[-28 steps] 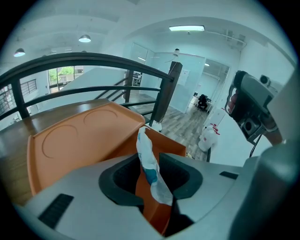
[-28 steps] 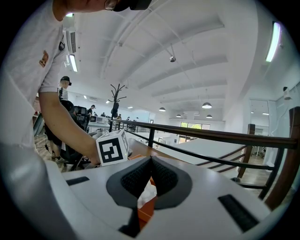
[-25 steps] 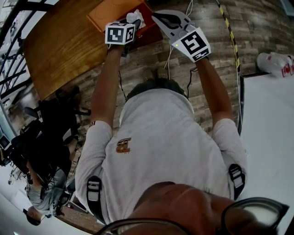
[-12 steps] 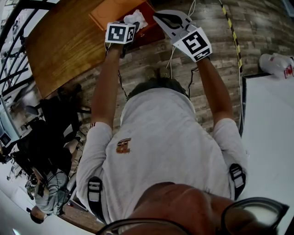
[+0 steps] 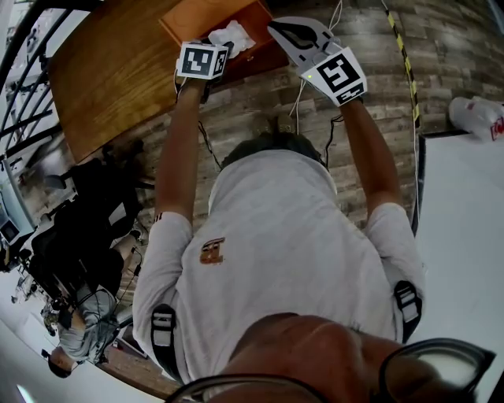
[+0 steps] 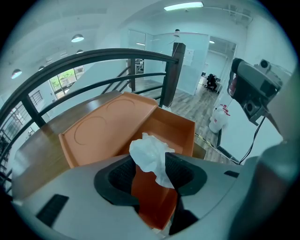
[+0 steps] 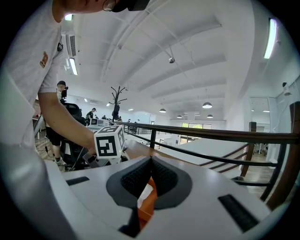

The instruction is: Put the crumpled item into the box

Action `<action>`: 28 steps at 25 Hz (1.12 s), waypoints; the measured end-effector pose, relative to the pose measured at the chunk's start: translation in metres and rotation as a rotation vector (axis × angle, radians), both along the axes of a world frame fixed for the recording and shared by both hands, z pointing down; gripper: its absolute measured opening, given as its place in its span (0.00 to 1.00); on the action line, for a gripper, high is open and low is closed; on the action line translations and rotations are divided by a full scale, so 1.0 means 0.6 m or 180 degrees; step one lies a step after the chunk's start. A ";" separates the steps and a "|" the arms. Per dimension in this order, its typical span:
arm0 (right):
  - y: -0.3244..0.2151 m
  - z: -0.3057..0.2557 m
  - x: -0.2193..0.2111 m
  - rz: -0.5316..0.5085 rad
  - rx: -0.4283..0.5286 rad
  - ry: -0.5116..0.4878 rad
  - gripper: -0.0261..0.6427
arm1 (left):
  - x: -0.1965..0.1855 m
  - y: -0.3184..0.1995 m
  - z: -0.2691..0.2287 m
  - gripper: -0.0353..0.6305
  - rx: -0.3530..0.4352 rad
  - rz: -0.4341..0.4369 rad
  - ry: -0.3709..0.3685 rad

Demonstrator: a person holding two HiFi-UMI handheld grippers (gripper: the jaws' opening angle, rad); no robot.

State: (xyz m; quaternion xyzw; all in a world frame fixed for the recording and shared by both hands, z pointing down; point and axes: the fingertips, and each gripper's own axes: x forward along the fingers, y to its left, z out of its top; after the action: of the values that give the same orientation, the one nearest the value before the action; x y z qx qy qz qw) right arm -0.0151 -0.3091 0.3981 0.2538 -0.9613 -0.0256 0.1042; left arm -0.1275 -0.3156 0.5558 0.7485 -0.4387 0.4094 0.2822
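Note:
An orange box (image 5: 197, 16) with its lid (image 6: 108, 129) folded back stands on a wooden table (image 5: 110, 79). The white crumpled item (image 5: 232, 35) lies in the box. In the left gripper view the crumpled item (image 6: 150, 157) shows between the pads of my left gripper (image 6: 151, 169), over the box (image 6: 173, 129). Those jaws have just been opening and stand apart, not pressing on it. My left gripper (image 5: 206, 59) hangs at the box's near side. My right gripper (image 5: 287, 33) is at the box's right wall, and in its own view my right gripper (image 7: 150, 176) is shut with an orange edge between its pads.
A dark metal railing (image 6: 173, 75) runs behind the table. Cables (image 5: 295, 102) lie on the plank floor near my feet. A white table (image 5: 465, 236) stands at the right, with a plastic bag (image 5: 476, 114) beyond it. Yellow-black tape (image 5: 402, 55) crosses the floor.
My left gripper has drawn back a little from the white item, which stays in the box. The right gripper has kept its place at the box's wall.

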 end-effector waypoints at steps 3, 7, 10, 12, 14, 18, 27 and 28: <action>-0.003 0.003 0.000 -0.0007 -0.0010 -0.0008 0.09 | -0.010 0.002 0.002 0.37 0.0005 0.0045 -0.0140; 0.001 0.008 -0.008 -0.0019 -0.0016 -0.0008 0.09 | -0.023 0.009 0.004 0.38 0.0047 0.0117 -0.0301; 0.027 -0.003 -0.014 -0.0022 0.0005 -0.0009 0.09 | -0.034 0.034 -0.004 0.40 0.0107 0.0175 -0.0432; 0.047 -0.013 -0.014 -0.0023 0.0023 -0.0013 0.09 | -0.039 0.054 -0.013 0.41 0.0136 0.0201 -0.0508; 0.054 -0.015 -0.011 -0.0025 0.0028 -0.0016 0.09 | -0.040 0.062 -0.014 0.42 0.0130 0.0207 -0.0537; 0.049 -0.011 -0.009 -0.0027 0.0026 -0.0012 0.09 | -0.055 0.062 -0.007 0.43 0.0101 0.0148 -0.0636; 0.055 -0.005 -0.011 -0.0027 0.0025 0.0013 0.09 | -0.069 0.068 -0.052 0.43 0.0464 -0.0095 -0.0356; 0.055 -0.004 -0.012 -0.0033 0.0026 0.0016 0.09 | -0.071 0.067 -0.060 0.43 0.0540 -0.0125 -0.0304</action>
State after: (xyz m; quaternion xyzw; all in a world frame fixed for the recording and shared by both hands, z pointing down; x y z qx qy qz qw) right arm -0.0225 -0.2759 0.3954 0.2491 -0.9622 -0.0307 0.1054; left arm -0.1698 -0.2751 0.5197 0.7407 -0.4992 0.4004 0.2045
